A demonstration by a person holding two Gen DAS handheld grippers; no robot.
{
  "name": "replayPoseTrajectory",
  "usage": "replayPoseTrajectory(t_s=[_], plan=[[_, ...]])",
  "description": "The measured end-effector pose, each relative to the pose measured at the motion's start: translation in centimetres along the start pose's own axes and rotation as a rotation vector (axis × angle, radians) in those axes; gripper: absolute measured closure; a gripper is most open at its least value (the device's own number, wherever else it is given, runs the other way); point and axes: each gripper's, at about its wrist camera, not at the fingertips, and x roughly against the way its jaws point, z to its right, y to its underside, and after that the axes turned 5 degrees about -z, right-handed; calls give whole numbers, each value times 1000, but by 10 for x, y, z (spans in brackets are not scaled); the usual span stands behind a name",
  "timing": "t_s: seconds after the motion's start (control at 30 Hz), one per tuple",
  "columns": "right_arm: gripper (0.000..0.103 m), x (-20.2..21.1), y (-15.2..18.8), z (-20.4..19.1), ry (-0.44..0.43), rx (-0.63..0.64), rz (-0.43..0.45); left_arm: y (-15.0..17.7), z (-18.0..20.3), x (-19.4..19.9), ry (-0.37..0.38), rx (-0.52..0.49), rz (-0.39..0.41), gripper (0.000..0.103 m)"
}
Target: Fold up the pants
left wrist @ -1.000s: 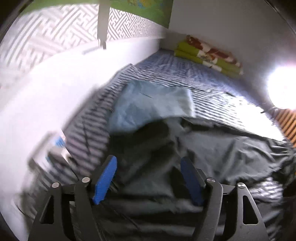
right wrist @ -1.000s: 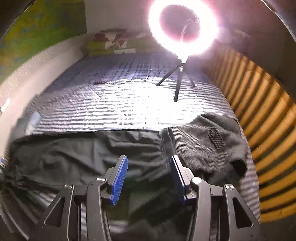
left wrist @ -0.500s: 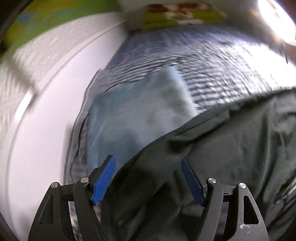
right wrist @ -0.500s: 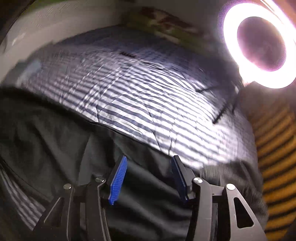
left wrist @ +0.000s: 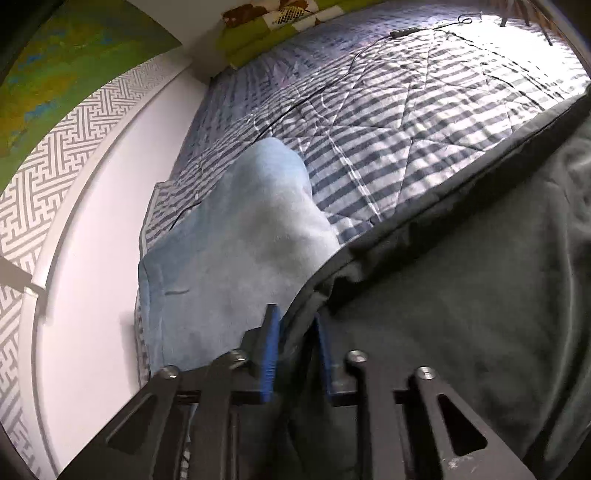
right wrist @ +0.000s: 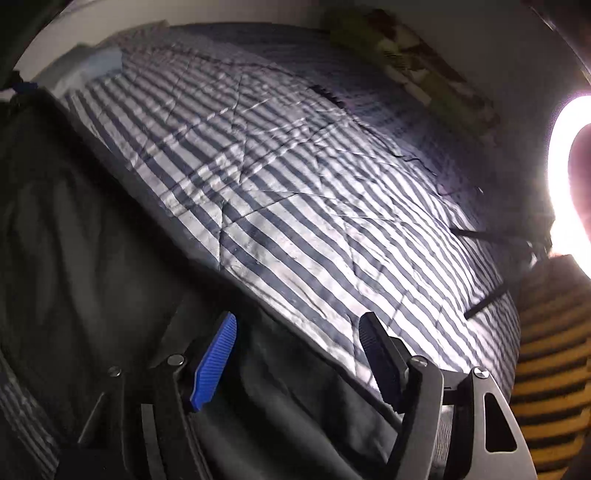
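Dark pants (left wrist: 461, 295) lie spread across the near side of a blue-and-white striped quilt (left wrist: 406, 110). In the left wrist view my left gripper (left wrist: 295, 332) is at the pants' left end; its jaws are closing and the blue pads pinch the dark hem between them. The right wrist view shows the same pants (right wrist: 92, 240) filling the left and bottom. My right gripper (right wrist: 295, 339) hovers over their far edge with its jaws opening wide, the fabric edge lying under the gap and neither pad pressing on it.
A folded light-blue cloth (left wrist: 240, 240) lies on the quilt just beyond the left gripper, beside a white wall (left wrist: 92, 258). Green pillows (left wrist: 266, 33) sit at the bed's head. A bright ring light (right wrist: 569, 166) on a tripod (right wrist: 491, 236) stands at right, by wooden slats (right wrist: 546, 350).
Both grippers dropped toward the pants and rolled. The left jaws went from wide apart to pinched on the hem. The right jaws spread wider over the pants' far edge.
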Motion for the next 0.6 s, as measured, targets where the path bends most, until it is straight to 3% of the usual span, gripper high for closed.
replayPoseTrajectory(t_s=[0.07, 0.33, 0.4, 0.47, 0.6], plan=[[37, -10, -5, -4, 5, 21, -12, 1, 5, 0, -10, -15, 17, 95], [37, -34, -3, -17, 10, 93, -31, 9, 6, 21, -57, -15, 70, 96], [49, -35, -4, -14, -22, 60, -34, 12, 6, 28, -66, -16, 80, 96], [100, -34, -2, -17, -114, 30, -62, 15, 6, 34, -67, -17, 88, 96], [102, -20, 3, -34, -5, 64, -45, 22, 8, 48, -96, -27, 104, 98]])
